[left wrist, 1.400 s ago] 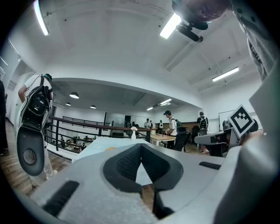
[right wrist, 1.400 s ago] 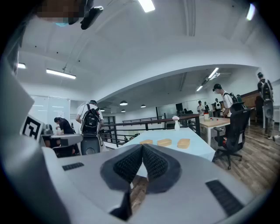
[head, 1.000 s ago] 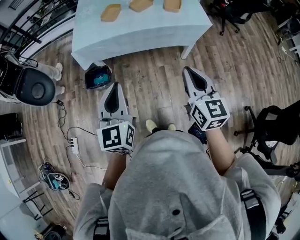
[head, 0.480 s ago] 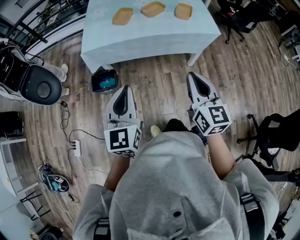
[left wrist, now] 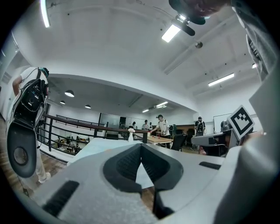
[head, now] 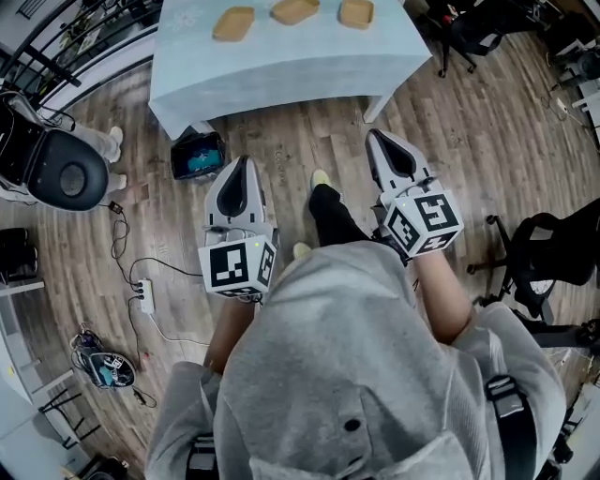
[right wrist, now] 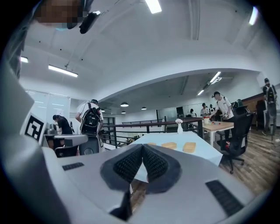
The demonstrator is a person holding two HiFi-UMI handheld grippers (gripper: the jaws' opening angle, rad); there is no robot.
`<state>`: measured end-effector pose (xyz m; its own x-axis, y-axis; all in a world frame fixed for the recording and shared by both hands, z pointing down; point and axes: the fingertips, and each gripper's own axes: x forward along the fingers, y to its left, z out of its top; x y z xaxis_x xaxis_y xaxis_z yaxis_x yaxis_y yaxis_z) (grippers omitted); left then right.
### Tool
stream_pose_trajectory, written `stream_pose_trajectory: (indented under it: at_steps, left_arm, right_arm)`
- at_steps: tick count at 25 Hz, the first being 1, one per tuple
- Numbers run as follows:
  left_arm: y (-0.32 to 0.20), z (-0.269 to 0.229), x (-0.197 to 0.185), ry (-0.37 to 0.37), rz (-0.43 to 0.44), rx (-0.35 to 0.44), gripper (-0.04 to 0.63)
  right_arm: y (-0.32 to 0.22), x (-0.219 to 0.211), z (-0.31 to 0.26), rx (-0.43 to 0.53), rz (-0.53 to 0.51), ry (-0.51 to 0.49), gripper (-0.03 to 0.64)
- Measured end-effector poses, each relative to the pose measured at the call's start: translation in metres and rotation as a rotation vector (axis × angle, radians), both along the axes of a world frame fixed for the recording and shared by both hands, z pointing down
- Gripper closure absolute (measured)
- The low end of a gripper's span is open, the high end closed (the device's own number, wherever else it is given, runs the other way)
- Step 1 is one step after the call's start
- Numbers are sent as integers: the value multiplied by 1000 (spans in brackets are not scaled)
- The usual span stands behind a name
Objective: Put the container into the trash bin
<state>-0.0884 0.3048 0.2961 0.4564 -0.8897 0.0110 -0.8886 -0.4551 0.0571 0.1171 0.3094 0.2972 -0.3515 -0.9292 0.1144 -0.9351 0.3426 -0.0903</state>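
Container [head: 356, 13] well beyond right hand-held gripper [head: 376, 138]

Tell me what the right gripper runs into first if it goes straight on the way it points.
Probably the near edge of the cloth-covered table, short of the three containers on it. Nothing shows between the right gripper and that edge, though depth is unclear.
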Motion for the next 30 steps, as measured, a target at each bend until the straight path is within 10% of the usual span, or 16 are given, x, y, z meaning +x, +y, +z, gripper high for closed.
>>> stream_pose_trajectory:
  at_steps: [30]
  left_arm:
    - [-148,25,14,-48,-14,-86,577]
  right_arm:
    - [-157,12,21,-38,-52,29,591]
